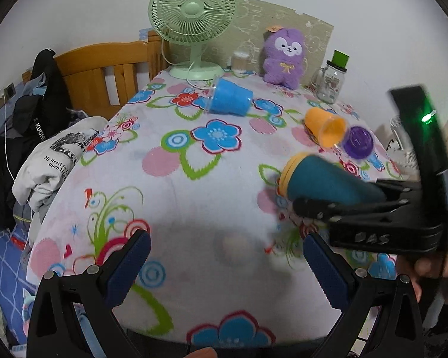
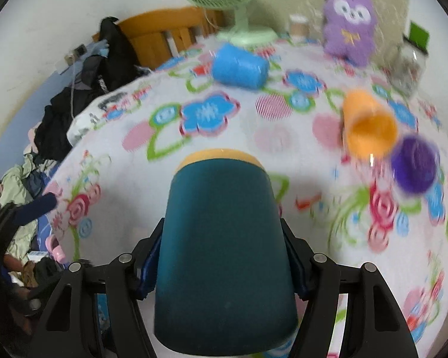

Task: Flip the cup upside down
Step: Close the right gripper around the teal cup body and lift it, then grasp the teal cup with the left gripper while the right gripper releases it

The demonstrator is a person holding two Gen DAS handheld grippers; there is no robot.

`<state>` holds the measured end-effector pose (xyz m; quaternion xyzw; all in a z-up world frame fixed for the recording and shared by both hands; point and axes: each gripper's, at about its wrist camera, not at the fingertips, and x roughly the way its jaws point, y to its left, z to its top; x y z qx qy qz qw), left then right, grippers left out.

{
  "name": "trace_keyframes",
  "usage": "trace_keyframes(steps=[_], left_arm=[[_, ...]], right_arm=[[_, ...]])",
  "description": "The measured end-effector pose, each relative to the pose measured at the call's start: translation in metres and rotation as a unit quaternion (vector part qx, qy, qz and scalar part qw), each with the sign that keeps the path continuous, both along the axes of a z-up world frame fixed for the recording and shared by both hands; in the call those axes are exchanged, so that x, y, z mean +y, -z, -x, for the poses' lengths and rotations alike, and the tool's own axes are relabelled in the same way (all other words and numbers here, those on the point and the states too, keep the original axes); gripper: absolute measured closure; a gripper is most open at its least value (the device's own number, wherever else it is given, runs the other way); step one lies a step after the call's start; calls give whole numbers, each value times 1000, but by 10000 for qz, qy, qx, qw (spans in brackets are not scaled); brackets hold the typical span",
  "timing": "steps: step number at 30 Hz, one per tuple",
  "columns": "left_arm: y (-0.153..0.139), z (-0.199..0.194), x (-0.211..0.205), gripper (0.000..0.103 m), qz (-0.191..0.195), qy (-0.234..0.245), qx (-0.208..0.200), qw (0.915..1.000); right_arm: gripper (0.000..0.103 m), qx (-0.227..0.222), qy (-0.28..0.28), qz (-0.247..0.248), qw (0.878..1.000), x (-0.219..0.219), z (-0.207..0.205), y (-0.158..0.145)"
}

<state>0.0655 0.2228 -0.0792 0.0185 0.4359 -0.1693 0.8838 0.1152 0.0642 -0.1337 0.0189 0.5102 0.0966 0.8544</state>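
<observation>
A dark teal cup with a yellow rim (image 2: 224, 247) is held between the blue pads of my right gripper (image 2: 222, 265), lying along the fingers with its rim pointing away over the floral tablecloth. In the left wrist view the same cup (image 1: 328, 182) shows tilted on its side in the right gripper (image 1: 337, 205), just above the cloth. My left gripper (image 1: 227, 265) is open and empty over the near part of the table.
A blue cup (image 1: 230, 97) lies on its side at the back. An orange cup (image 1: 325, 126) and a purple cup (image 1: 358, 143) lie on the right. A green fan (image 1: 194, 24), a purple plush (image 1: 283, 56) and a glass jar (image 1: 331, 83) stand along the wall. Clothes lie left of the table.
</observation>
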Motion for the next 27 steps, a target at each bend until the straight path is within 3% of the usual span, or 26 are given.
trace_keyframes(steps=[4,6,10,13,22,27], left_arm=[[3,14,-1,0,-142,9,-26,9999],[3,18,2,0,-105,-37,-24,9999],[0,21,6,0,-20,-107,-17,9999],[-7,25,3,0,19,-119,-92,9999],[-24,25,-45,0,291,336,-172,9989],[-15,5,-87,0,458,526,162,9974]], right_arm=[[32,83,1,39,10000,6,13,13],[32,-80,48,-108,9999,6,18,10],[12,-293,17,-726,9969,-2,23,-8],[10,-503,-72,-1032,9934,-9,30,-28],[6,-1282,555,-1223,9826,-84,85,-72],[3,-1483,1162,-1451,9713,-138,115,-70]])
